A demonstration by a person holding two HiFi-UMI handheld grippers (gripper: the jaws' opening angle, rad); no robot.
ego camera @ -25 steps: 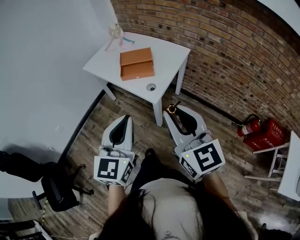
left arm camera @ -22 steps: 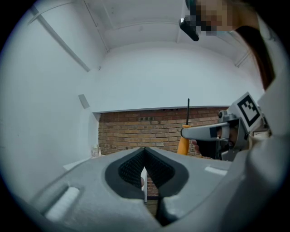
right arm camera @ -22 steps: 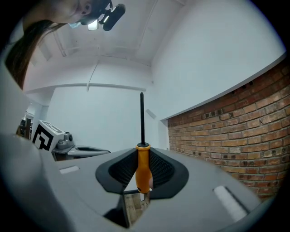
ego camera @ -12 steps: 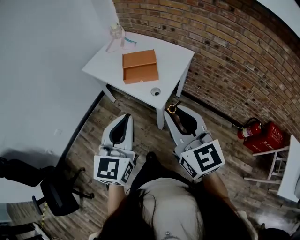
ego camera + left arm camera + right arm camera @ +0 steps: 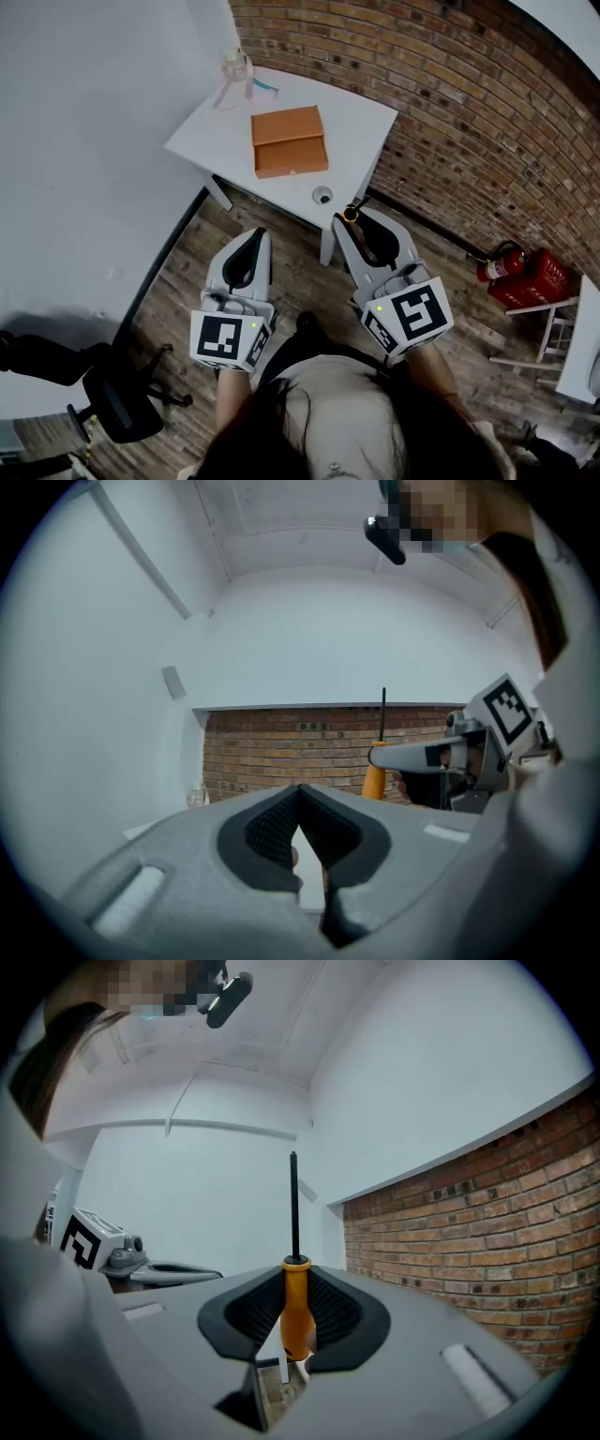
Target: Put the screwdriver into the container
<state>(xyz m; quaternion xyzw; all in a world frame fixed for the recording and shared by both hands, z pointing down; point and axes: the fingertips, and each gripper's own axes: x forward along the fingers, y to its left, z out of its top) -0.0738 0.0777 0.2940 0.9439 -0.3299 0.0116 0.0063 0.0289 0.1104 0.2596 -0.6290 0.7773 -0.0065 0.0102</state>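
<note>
An orange box, the container [image 5: 289, 141], lies on a white table [image 5: 361, 117] ahead of me, and whether it is open I cannot tell. My right gripper [image 5: 349, 217] hovers just off the table's near corner, shut on the screwdriver [image 5: 350, 214]. In the right gripper view the orange handle [image 5: 297, 1321] sits between the pads and the black shaft [image 5: 293, 1204] points straight up. The left gripper [image 5: 259, 234] is over the wooden floor, left of the right one, shut with nothing in it. The left gripper view shows the screwdriver [image 5: 376, 780] upright in the right gripper [image 5: 412, 755].
A small round thing [image 5: 322, 195] sits near the table's front corner, and a clear glass item [image 5: 234, 67] at its far corner. A brick wall [image 5: 469, 103] runs behind. A fire extinguisher [image 5: 500, 259] and red box [image 5: 536, 277] stand at right, an office chair [image 5: 117, 401] at lower left.
The table and orange box have shifted nearer and rightward in the head view as I walk up. Both grippers keep their pose, the right still holding the screwdriver.
</note>
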